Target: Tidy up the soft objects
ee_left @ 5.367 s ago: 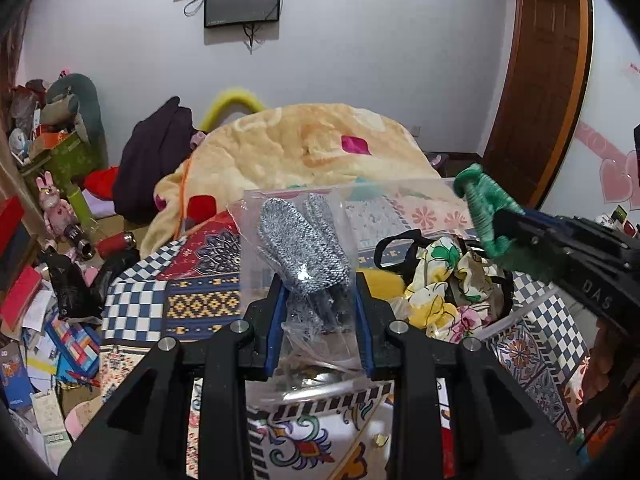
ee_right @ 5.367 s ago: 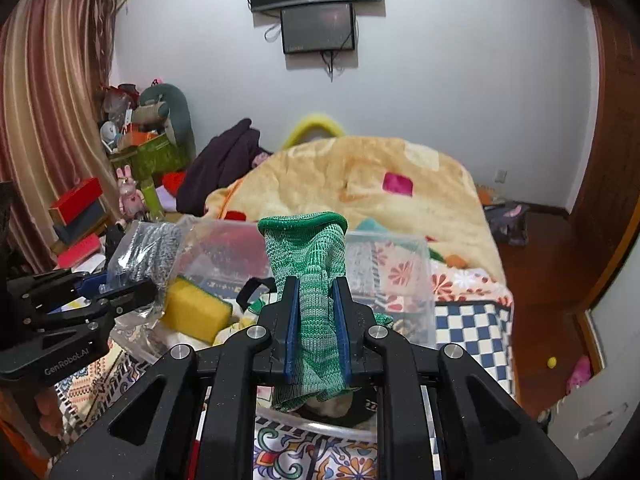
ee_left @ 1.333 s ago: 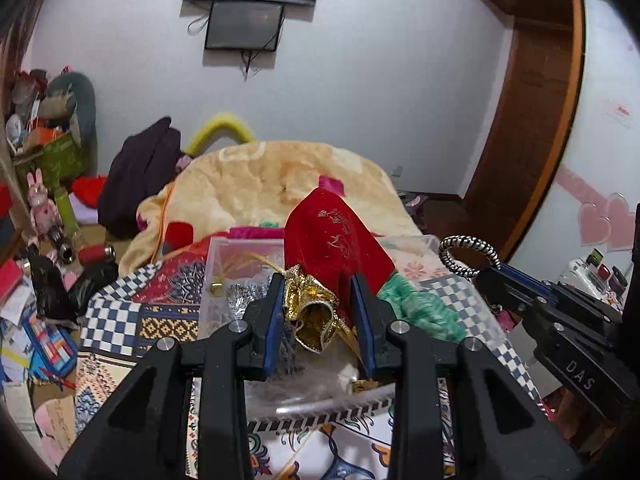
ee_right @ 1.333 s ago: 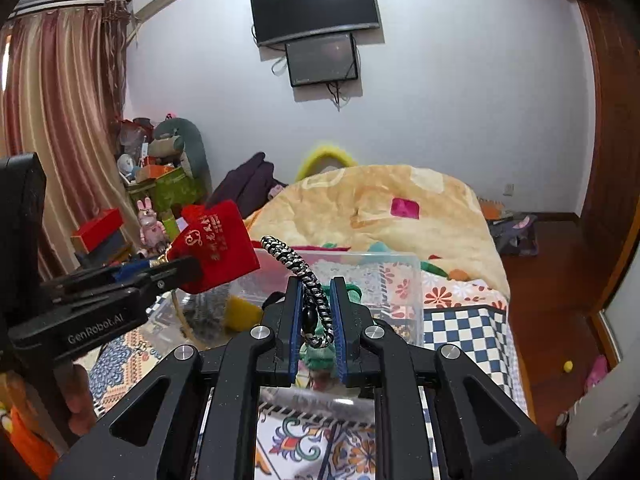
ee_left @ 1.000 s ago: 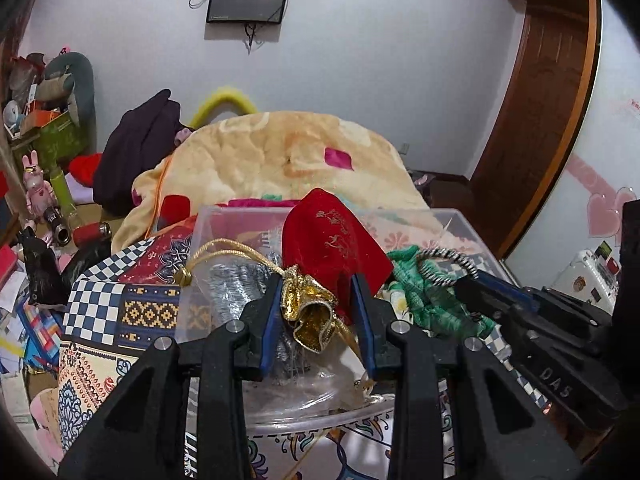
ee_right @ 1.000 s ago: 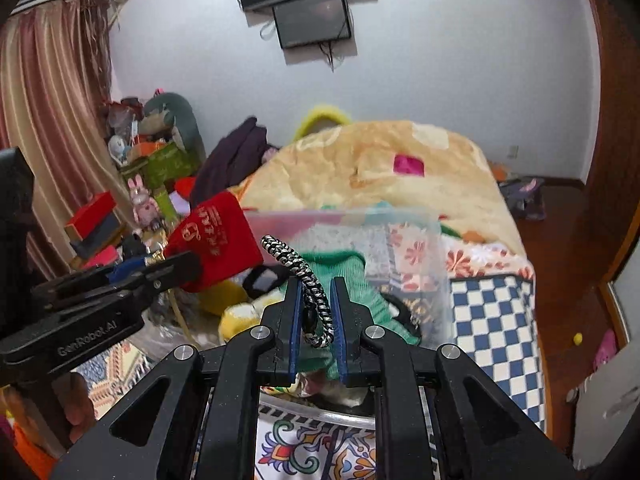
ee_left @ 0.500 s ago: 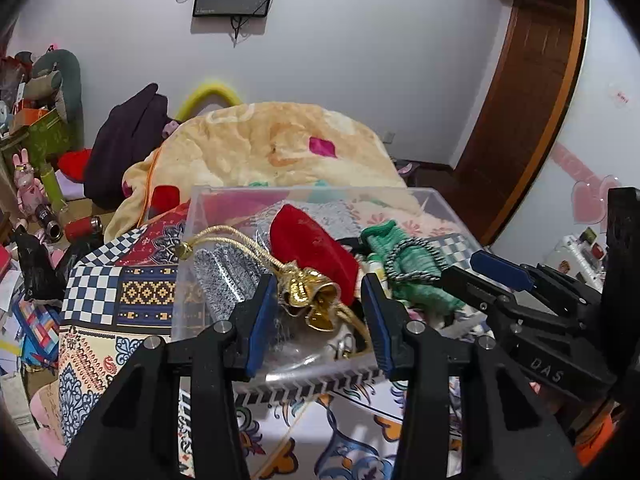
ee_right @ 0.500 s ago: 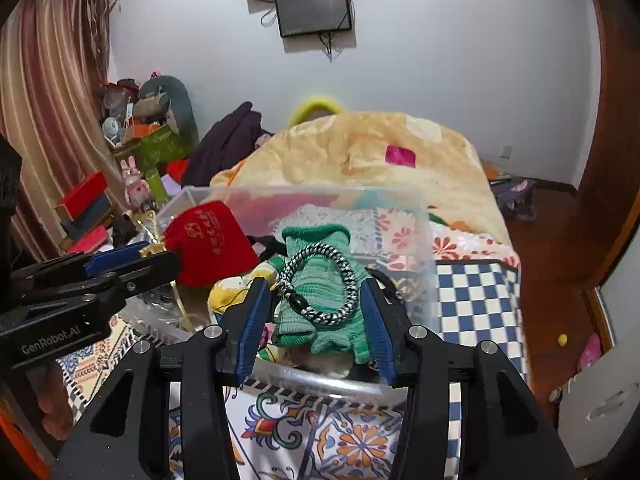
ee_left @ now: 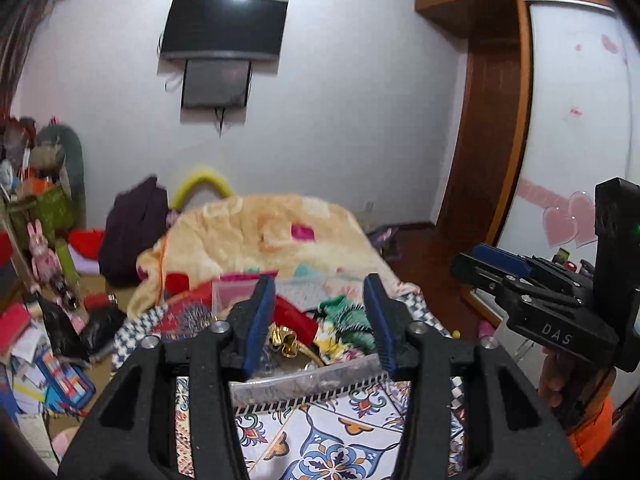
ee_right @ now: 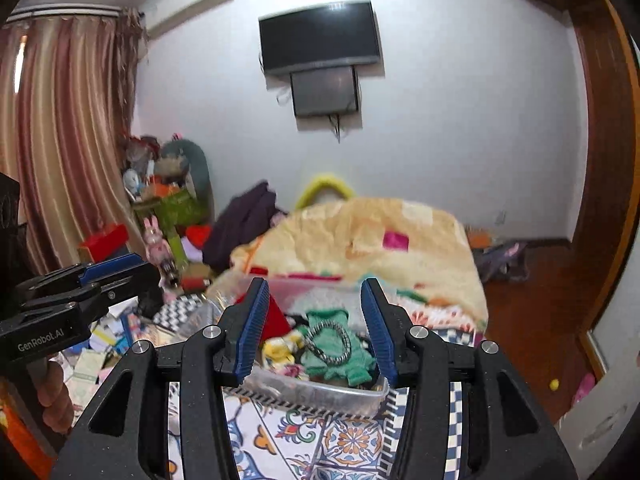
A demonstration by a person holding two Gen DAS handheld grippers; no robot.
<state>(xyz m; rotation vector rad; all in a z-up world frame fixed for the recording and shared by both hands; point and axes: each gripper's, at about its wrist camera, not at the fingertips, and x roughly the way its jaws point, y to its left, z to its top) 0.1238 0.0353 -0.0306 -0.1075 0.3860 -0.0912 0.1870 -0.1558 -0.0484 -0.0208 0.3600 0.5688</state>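
Note:
A clear plastic bin (ee_right: 320, 394) stands on the patterned cloth and holds soft things. In it lie a red pouch (ee_left: 294, 316) with gold cord (ee_left: 286, 342), a green knit piece (ee_right: 340, 354) with a black-and-white braided loop (ee_right: 326, 338) on top, and a floral cloth (ee_right: 278, 350). My left gripper (ee_left: 318, 328) is open and empty, raised above the bin's near rim (ee_left: 304, 380). My right gripper (ee_right: 314, 330) is open and empty above the bin too. Each gripper shows at the edge of the other's view.
A patterned tablecloth (ee_right: 340, 444) covers the table under the bin. Behind it lies a bed with a yellow blanket (ee_right: 360, 236). Clutter of toys and boxes (ee_left: 40, 300) fills the floor at left. A wooden door (ee_left: 484, 160) stands at right.
Both grippers have opened wide and drawn up and back from the bin. The red pouch and the braided loop now lie in the bin.

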